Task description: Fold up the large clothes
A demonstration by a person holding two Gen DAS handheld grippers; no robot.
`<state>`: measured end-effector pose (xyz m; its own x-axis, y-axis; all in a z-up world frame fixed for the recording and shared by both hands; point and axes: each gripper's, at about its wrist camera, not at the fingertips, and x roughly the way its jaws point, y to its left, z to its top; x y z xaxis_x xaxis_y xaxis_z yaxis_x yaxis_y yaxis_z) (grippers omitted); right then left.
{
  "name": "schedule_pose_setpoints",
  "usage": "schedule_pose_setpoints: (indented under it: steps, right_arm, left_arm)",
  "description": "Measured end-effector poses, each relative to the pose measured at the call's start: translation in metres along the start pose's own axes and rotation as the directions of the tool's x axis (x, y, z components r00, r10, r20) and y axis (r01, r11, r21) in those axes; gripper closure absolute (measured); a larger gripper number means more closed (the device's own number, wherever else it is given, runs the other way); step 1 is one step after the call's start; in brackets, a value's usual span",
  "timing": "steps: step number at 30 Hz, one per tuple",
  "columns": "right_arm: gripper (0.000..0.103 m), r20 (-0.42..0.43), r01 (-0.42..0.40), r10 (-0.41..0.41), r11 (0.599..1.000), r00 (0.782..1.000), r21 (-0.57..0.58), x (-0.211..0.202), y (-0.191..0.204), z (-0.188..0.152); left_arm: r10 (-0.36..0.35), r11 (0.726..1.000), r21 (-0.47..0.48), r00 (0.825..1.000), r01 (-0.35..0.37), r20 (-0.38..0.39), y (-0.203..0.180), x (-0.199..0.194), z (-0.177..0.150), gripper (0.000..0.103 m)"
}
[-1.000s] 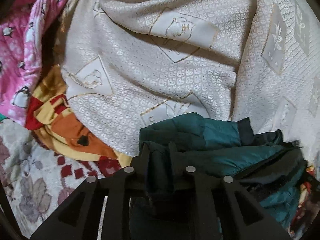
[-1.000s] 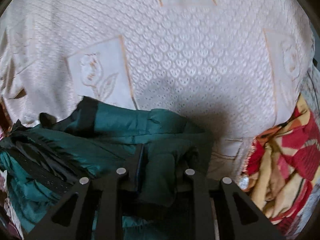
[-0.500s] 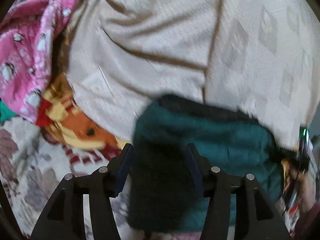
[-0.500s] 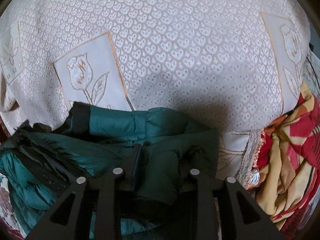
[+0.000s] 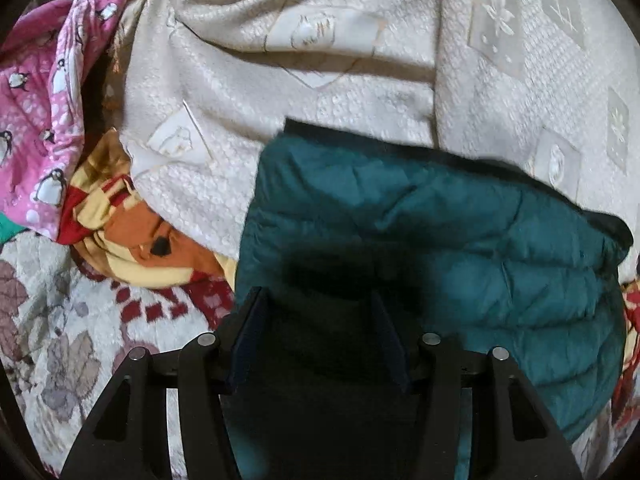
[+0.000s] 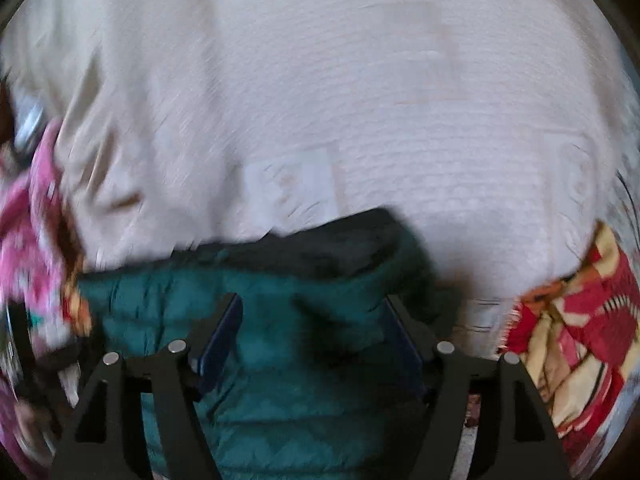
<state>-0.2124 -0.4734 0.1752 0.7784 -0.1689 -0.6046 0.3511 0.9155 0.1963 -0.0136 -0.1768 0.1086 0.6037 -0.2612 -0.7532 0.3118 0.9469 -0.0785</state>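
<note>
Left wrist view. Far to the left of the fingers, a pink penguin-print fabric (image 5: 36, 120) lies bunched. Below it, nearer the left finger, a crumpled red, yellow and orange blanket (image 5: 132, 236) rests on a pale leaf-patterned quilt (image 5: 60, 320), which runs down beside the left finger. Ahead of the fingertips and beyond, a cream embossed bedspread (image 5: 320, 80) with flower panels is heaped in folds.

The left gripper (image 5: 318, 300) has its fingers (image 5: 250, 332) spread. The teal quilted jacket (image 5: 460, 248) lies folded under and ahead of them; the cloth fills the gap and reaches off past the right finger, a dark lining edge along its far side. The pads stand clear of the fabric, as far as the shadow lets one tell.

Right wrist view, blurred by motion. Left of the fingers, the pink fabric (image 6: 28, 216) and a smear of orange. The jacket (image 6: 288, 360) sits beneath and between the fingers, its dark collar edge just ahead of the tips.

The right gripper (image 6: 312, 304) has just been opening its jaws; the fingers (image 6: 222, 332) are wide apart with jacket cloth lying between them, not pinched. Beyond the tips, the cream bedspread (image 6: 320, 100). Right of the right finger, the red and yellow blanket (image 6: 580, 320).
</note>
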Motion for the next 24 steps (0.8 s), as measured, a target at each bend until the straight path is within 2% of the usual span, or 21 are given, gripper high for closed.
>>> schedule_pose_setpoints:
  steps: [3, 6, 10, 13, 18, 21, 24]
  right_arm:
    - [0.029, -0.045, 0.025, -0.029, 0.997, 0.999, -0.077, 0.024, 0.018, -0.007]
    - [0.029, -0.067, 0.044, -0.048, 0.997, 0.997, -0.061, 0.051, 0.019, -0.007]
    - [0.029, -0.096, 0.156, -0.161, 0.986, 0.982, -0.057, 0.087, 0.006, -0.006]
    - [0.028, -0.109, 0.181, -0.183, 0.983, 0.977, -0.025, 0.103, -0.005, -0.010]
    - [0.023, -0.104, 0.211, -0.215, 0.976, 0.971, -0.044, 0.116, -0.002, -0.016]
    - [0.023, -0.117, 0.225, -0.230, 0.973, 0.966, -0.053, 0.110, 0.005, -0.015]
    - [0.023, -0.078, 0.178, -0.181, 0.983, 0.980, -0.046, 0.088, 0.024, -0.013]
  left_arm:
    - [0.025, 1.000, -0.010, 1.000, -0.025, 0.013, 0.000, 0.004, 0.013, 0.070]
    - [0.053, 0.999, -0.007, 0.999, -0.053, 0.005, -0.001, 0.019, 0.023, 0.070]
    - [0.080, 0.997, 0.017, 0.997, -0.080, 0.001, -0.004, 0.039, 0.028, 0.070]
    - [0.093, 0.995, 0.026, 0.996, -0.093, 0.020, -0.006, 0.051, 0.031, 0.065]
    - [0.107, 0.994, 0.017, 0.994, -0.107, 0.026, -0.007, 0.065, 0.032, 0.061]
    - [0.104, 0.994, 0.017, 0.994, -0.105, 0.032, -0.005, 0.063, 0.030, 0.061]
    - [0.098, 0.995, 0.018, 0.995, -0.099, 0.035, -0.003, 0.063, 0.029, 0.061]
